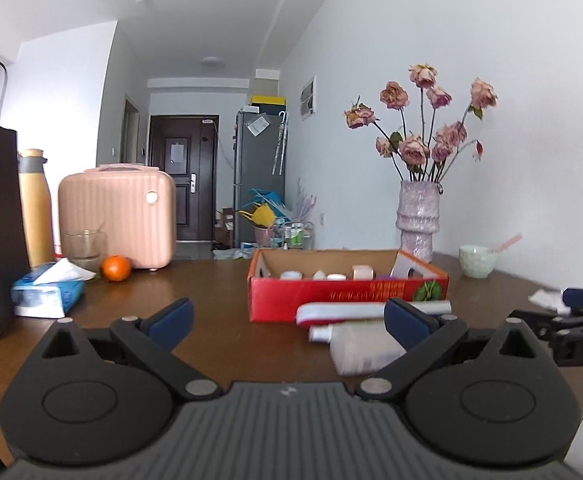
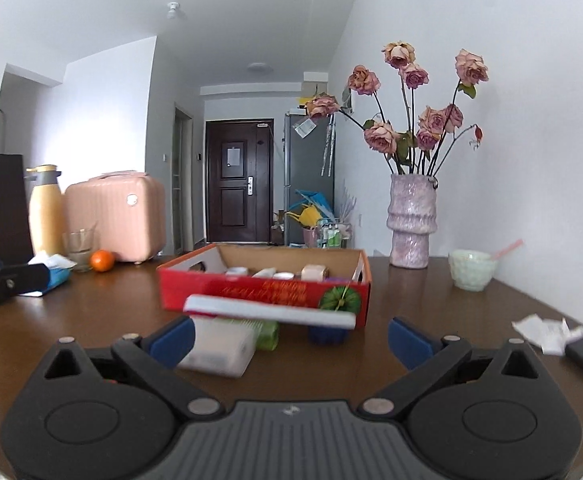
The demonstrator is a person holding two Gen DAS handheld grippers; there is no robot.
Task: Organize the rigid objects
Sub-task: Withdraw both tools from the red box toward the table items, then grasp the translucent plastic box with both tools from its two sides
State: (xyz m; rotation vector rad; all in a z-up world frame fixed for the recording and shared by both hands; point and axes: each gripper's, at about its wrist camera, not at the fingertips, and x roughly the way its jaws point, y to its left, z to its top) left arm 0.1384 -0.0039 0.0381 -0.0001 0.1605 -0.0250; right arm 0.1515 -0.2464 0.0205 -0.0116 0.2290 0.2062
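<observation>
I see the red cardboard box (image 2: 263, 292) in the middle of the table (image 2: 431, 300), already holding several small containers. In front of it, a long white tube (image 2: 269, 311), a white box (image 2: 219, 346) and some smaller items wait outside. My left gripper (image 1: 287, 318) and right gripper (image 2: 289, 336) are both spread wide, holding nothing.
</observation>
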